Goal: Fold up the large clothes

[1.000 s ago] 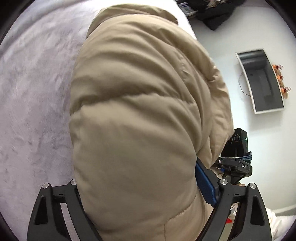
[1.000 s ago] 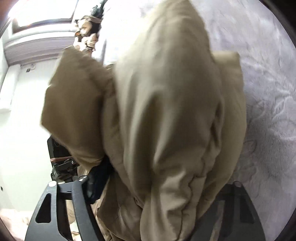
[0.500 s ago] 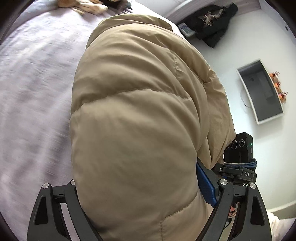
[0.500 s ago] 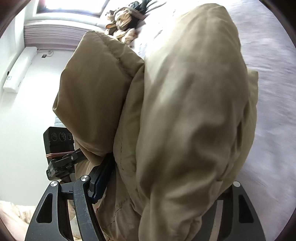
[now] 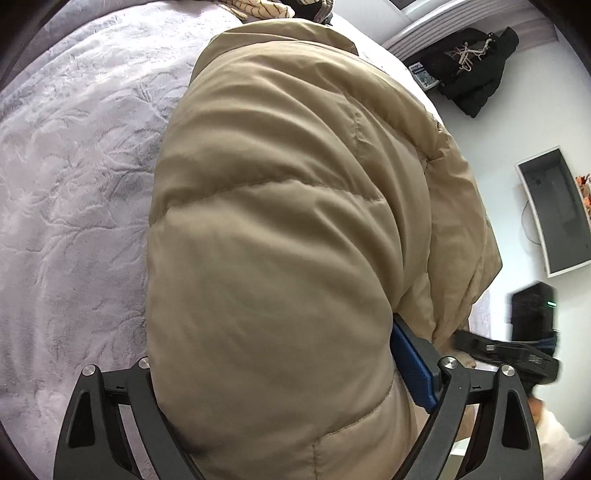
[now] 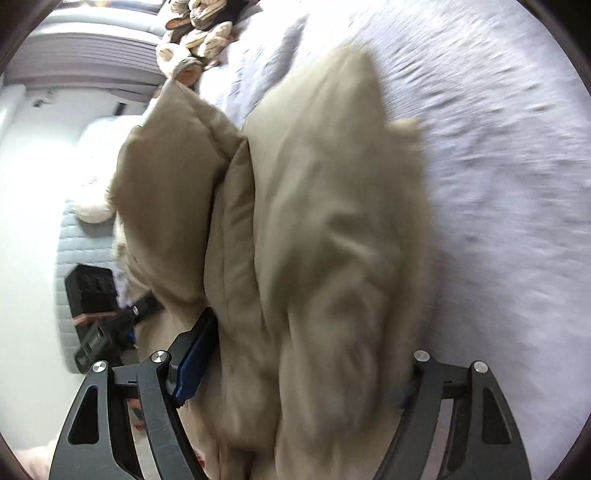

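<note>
A bulky tan puffer jacket (image 5: 277, 221) fills the left wrist view, bundled over a pale lilac fleece bedspread (image 5: 74, 184). My left gripper (image 5: 280, 369) is shut on a thick fold of it, with the blue pad (image 5: 410, 365) pressed into the fabric. The right wrist view shows the same jacket (image 6: 332, 221) blurred by motion. It sits between the jaws of my right gripper (image 6: 303, 362), which are opening while the blue pad (image 6: 195, 354) still touches the cloth. Each gripper appears beside the bundle in the other's view (image 5: 517, 350) (image 6: 99, 321).
A heap of beige and dark clothes (image 5: 266, 9) (image 6: 195, 26) lies at the far end of the bed. Past the bed's edge are a white floor, a black garment (image 5: 472, 66) and a white-framed grey tray (image 5: 554, 214). Bedspread (image 6: 498, 184) stretches to the right.
Both grippers have carried the jacket farther across the bed, and the clothes heap at the far end has come into view. The right jaws stand a little wider and the jacket there spreads.
</note>
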The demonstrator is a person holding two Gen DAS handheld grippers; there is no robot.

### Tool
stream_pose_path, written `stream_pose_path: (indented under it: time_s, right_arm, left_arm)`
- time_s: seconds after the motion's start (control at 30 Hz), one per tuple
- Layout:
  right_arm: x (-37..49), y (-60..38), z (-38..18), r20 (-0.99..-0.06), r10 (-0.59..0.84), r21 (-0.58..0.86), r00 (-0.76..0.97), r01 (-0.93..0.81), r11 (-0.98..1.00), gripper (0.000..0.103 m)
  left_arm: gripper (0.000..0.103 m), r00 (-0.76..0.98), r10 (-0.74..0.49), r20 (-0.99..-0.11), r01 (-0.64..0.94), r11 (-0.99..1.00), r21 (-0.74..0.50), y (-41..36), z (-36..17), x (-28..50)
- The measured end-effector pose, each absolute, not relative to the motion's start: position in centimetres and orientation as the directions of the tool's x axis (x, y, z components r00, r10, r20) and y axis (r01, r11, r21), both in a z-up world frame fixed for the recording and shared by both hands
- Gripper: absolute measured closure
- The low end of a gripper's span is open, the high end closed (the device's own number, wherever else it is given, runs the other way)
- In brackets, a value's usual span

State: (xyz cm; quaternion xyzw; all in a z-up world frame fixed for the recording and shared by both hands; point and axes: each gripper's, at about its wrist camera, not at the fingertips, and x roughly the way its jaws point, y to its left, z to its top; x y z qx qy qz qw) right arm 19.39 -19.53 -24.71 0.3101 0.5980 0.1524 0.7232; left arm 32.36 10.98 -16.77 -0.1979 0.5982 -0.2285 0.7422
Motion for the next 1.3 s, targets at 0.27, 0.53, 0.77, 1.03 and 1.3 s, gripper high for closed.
stream_pose_path:
  time_s: [0.27, 0.53, 0.77, 1.03, 1.3]
  right_arm:
    - [14.5, -21.4, -15.0, -0.752, 0.489, 0.576, 0.442, 0.079, 0.814, 0.073]
    - [12.6, -16.4, -23.2, -0.91, 0.366, 0.389, 0.195, 0.095, 0.916, 0.101]
    - [10.8, -19.1, -25.0, -0.888, 0.408, 0.441, 0.212, 0.143, 0.886, 0.103]
    - [10.1, -17.3, -24.7, -0.877, 0.408, 0.457, 0.253, 0.183, 0.87, 0.103]
    - [9.6, -20.6, -26.0, -0.849, 0.451, 0.514, 0.277, 0.233, 0.825, 0.103]
  left_arm:
    - [0.009, 0.202, -0.495, -0.845, 0.124, 0.869, -0.479, 10.3, -15.8, 32.3]
    - [0.035, 0.367, -0.353, -0.861, 0.224, 0.932, -0.286, 9.7, -6.6, 31.0]
    - [0.039, 0.337, -0.551, -0.763, 0.465, 0.802, -0.374, 2.5, -2.7, 33.7]
    - [0.039, 0.248, -0.397, -0.884, 0.396, 0.874, -0.282, -5.5, -12.0, 38.9]
    - [0.038, 0.288, -0.327, -0.9, 0.43, 0.884, -0.183, -7.0, -13.6, 38.7]
